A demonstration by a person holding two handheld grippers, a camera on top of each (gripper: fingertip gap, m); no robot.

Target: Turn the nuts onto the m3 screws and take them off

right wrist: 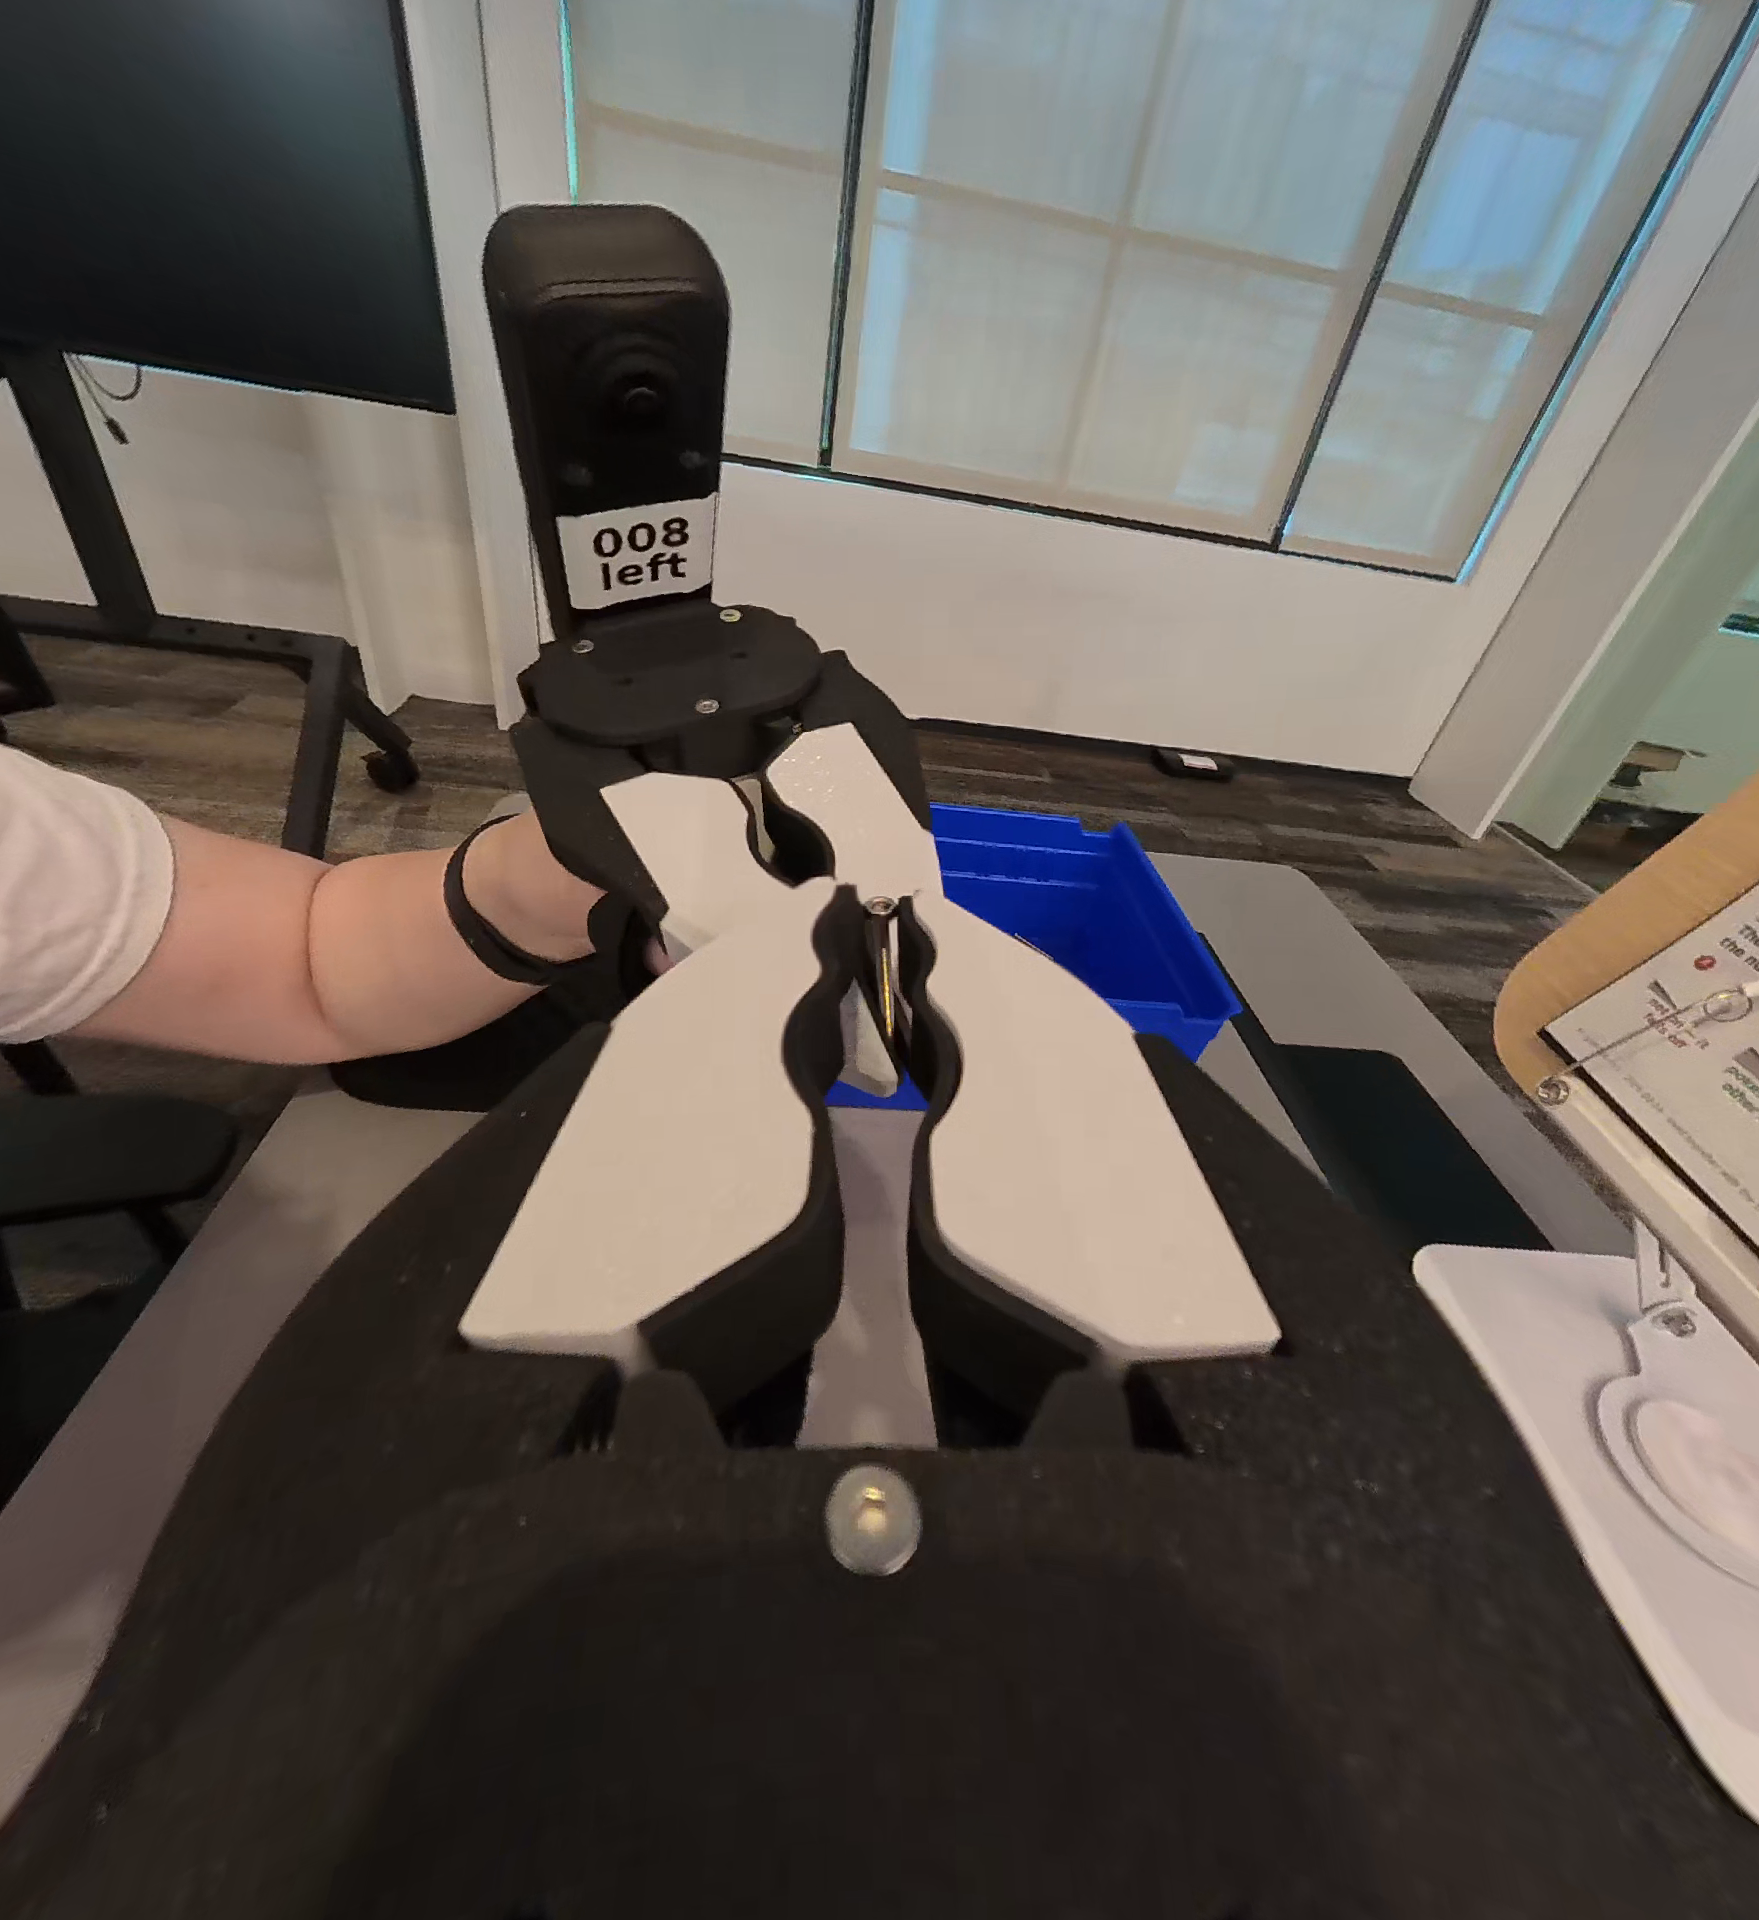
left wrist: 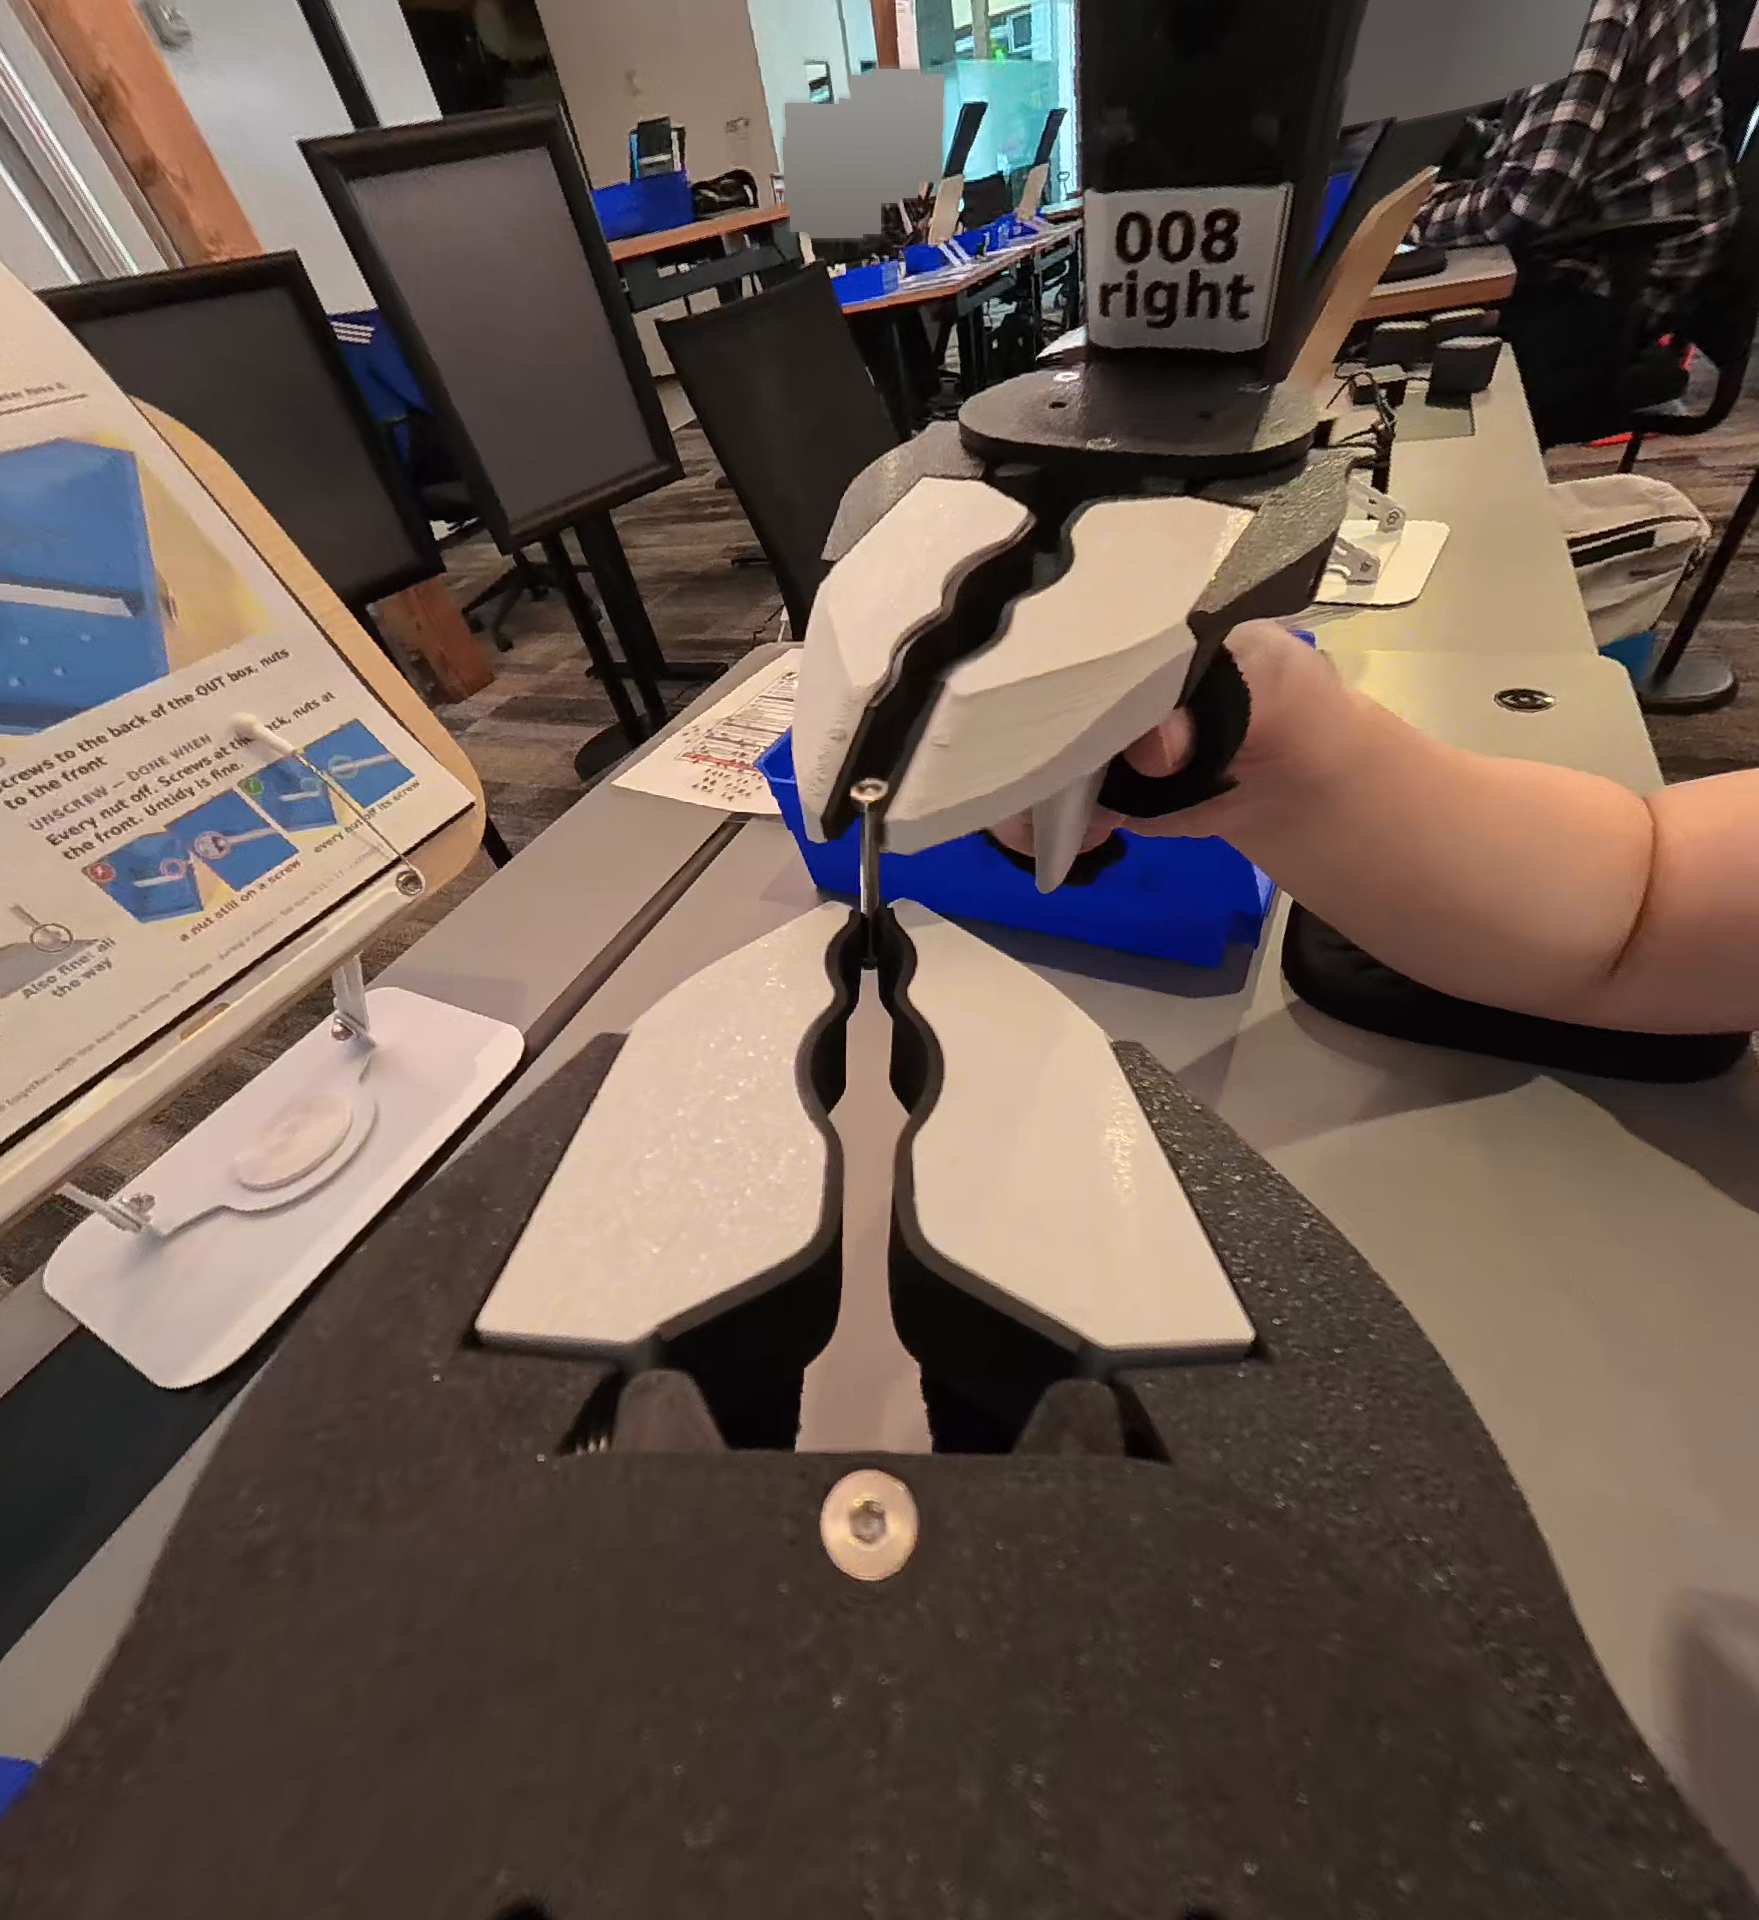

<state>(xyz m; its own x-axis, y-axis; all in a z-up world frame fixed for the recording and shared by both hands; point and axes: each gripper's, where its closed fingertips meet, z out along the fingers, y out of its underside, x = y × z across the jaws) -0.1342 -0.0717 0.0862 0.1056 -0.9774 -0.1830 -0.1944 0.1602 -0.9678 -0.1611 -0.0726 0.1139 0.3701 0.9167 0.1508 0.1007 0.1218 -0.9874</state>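
Note:
A slim metal m3 screw (left wrist: 866, 862) stands nearly upright between my two grippers. My right gripper (left wrist: 857, 808) comes down from above and is shut on the screw's head. My left gripper (left wrist: 867, 928) is shut around the screw's lower end. Its tips hide any nut there. In the right wrist view the screw (right wrist: 886, 982) lies in the narrow gap of my right gripper (right wrist: 870, 902), head at the tips. The left gripper's white fingers (right wrist: 667, 842) reach in from behind and below. Both are held above a blue bin (left wrist: 1062, 920).
The blue bin (right wrist: 1072, 904) sits on the grey table (left wrist: 1477, 1247). An instruction board (left wrist: 127, 727) on a white base plate (left wrist: 283, 1174) stands at the left, and a printed sheet (left wrist: 719, 748) lies beyond the bin. The person's hand (left wrist: 1322, 748) holds the right gripper. Left and right tips are no more than a few centimetres apart.

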